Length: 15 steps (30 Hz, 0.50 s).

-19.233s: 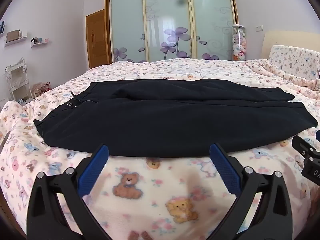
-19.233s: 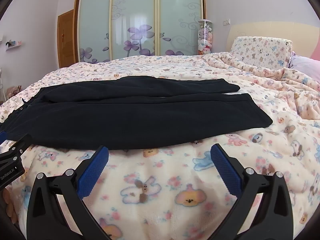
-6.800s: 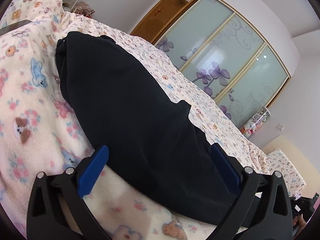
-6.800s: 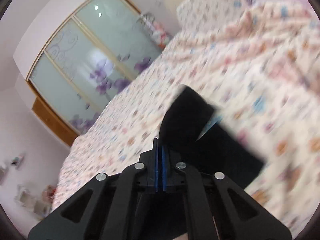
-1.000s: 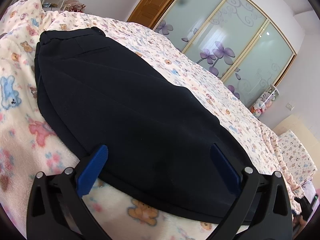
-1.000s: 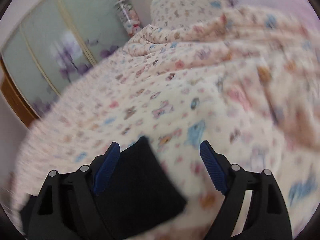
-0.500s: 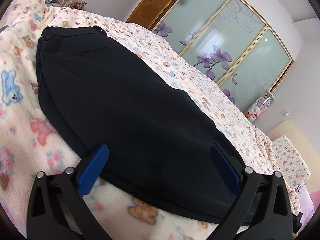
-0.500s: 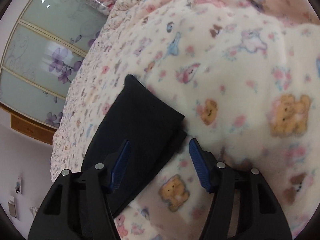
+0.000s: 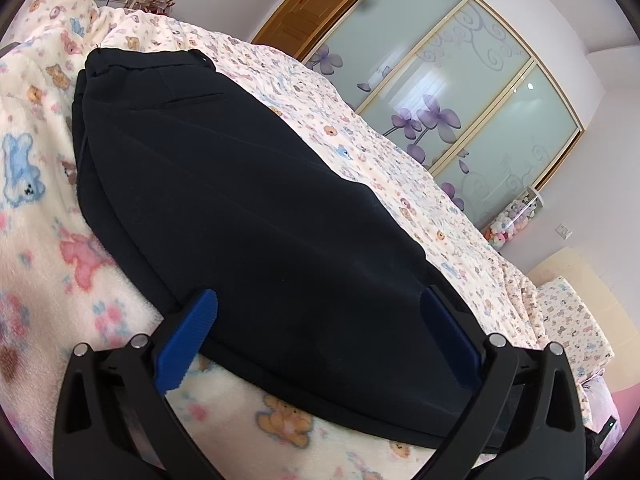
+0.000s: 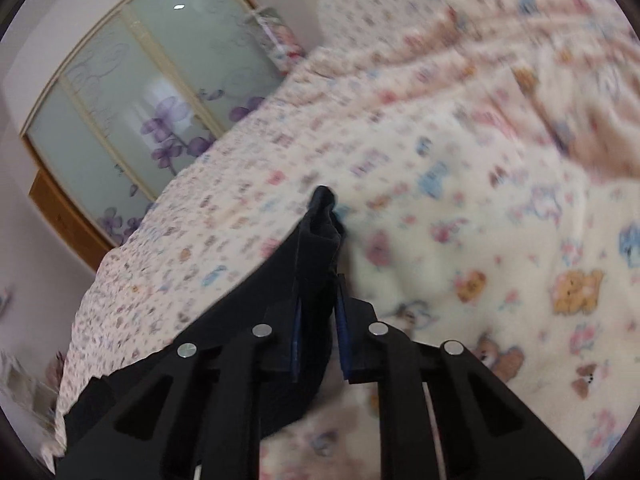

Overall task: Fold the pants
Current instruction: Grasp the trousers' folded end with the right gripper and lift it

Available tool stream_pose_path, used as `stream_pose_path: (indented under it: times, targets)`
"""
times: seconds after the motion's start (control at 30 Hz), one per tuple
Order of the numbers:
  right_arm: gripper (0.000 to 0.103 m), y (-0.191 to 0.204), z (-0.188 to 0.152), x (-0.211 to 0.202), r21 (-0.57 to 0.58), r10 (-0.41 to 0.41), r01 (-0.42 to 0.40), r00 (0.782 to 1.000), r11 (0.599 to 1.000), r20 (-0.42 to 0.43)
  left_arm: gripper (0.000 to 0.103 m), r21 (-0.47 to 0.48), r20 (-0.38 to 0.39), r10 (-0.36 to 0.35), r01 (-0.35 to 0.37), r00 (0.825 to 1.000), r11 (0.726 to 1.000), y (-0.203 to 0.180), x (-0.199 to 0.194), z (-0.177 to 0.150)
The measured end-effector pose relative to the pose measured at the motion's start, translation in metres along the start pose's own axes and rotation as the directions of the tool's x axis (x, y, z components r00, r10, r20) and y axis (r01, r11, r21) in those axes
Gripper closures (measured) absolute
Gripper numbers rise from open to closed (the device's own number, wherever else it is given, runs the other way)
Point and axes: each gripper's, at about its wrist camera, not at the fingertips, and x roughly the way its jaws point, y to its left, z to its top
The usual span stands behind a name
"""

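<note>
Black pants (image 9: 248, 208) lie folded lengthwise on the teddy-bear blanket (image 9: 36, 240), waistband at the far left. My left gripper (image 9: 316, 320) is open, its blue fingers hovering over the near edge of the pants at mid-length. In the right wrist view, my right gripper (image 10: 318, 316) is shut on the bunched leg end of the pants (image 10: 320, 232) and holds it lifted off the blanket (image 10: 480, 240). The view is blurred by motion.
A sliding glass wardrobe (image 9: 452, 92) with purple flowers and a wooden door (image 9: 316, 4) stand behind the bed. A jar of plush toys (image 9: 512, 220) stands by the wardrobe. A pillow (image 9: 572, 320) lies at the headboard on the right.
My right gripper has closed on the leg end of the pants and lifted it; half a second ago it was open around that end. My left gripper has barely moved.
</note>
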Motion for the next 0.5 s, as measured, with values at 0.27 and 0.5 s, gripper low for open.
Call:
stream_pose_path:
  times: [0.27,0.5]
  targets:
    - [0.088,0.131,-0.013,-0.022,-0.22,0.243,-0.241,0.97,0.945,-0.019,0.002,-0.078,0.019,-0.068,0.069,0.998,0.995,0.008,-0.012,0.005]
    - [0.088,0.26,-0.081,-0.002,-0.286,0.458,-0.502,0.864,0.817,-0.209,0.002,-0.155,0.065,-0.107,0.116,0.992,0.981,0.02,-0.028,0.013]
